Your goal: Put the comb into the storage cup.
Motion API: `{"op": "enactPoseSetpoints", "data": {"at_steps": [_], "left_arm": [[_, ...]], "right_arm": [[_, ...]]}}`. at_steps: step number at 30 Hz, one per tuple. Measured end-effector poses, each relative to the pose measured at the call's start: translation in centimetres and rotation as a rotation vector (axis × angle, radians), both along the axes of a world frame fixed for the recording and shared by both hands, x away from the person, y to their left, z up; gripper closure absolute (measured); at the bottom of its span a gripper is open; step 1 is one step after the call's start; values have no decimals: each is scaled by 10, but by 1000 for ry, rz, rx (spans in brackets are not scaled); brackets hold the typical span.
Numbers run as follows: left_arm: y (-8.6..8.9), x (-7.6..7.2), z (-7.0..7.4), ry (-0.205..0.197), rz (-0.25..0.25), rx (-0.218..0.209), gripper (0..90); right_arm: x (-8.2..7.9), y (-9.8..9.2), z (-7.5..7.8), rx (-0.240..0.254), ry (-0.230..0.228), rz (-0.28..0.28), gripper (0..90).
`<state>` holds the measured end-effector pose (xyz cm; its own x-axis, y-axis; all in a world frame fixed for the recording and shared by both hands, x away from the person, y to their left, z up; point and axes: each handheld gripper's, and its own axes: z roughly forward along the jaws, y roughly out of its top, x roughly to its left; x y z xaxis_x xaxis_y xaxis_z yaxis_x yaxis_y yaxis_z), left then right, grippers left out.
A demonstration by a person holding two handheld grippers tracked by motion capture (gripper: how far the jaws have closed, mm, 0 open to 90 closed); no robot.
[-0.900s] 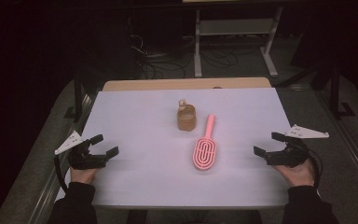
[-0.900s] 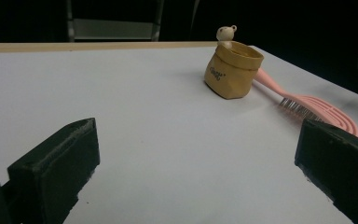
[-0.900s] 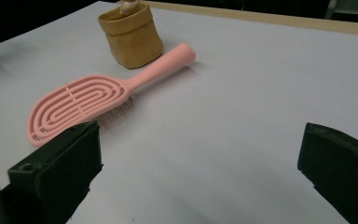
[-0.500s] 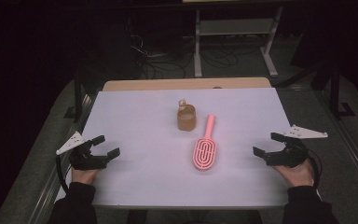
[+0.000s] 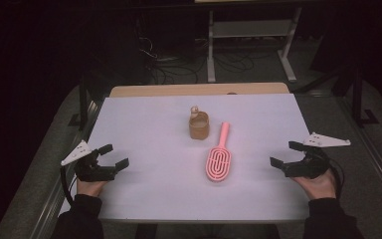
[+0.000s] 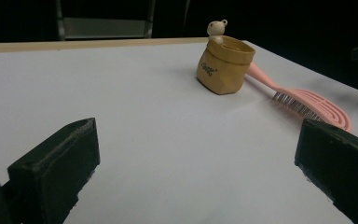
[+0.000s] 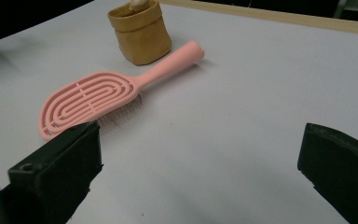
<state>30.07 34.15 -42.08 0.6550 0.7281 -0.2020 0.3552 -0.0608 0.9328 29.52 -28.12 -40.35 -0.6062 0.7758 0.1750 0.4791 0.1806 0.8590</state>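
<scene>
**A:** Near the middle of the table [image 5: 144, 129], the pink hairbrush [image 5: 218, 160] is lying bristles down, handle pointing at the little tan paper-bag pot [image 5: 199, 125] just beside it. How's that going to handle?

**B:** I'm guessing light, stiff plastic, a bit slick. The handle is looking like the easiest place to pinch, since the slotted head is wide and flat. The pot is looking soft and tippy, with a small bear figure [image 6: 216, 27] poking out the top.

**A:** And the grippers?

**B:** Left gripper [image 5: 104, 162] and right gripper [image 5: 287, 158] are both hovering at the table's near corners, jaws spread wide, gripping nothing, well apart from the brush.
</scene>
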Motion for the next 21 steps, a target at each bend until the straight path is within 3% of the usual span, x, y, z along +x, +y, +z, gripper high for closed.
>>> {"op": "enactPoseSetpoints", "data": {"at_steps": [21], "left_arm": [[0,-1,-2,12,9,0,0]], "right_arm": [[16,5,27,-33,19,38,0]]}}
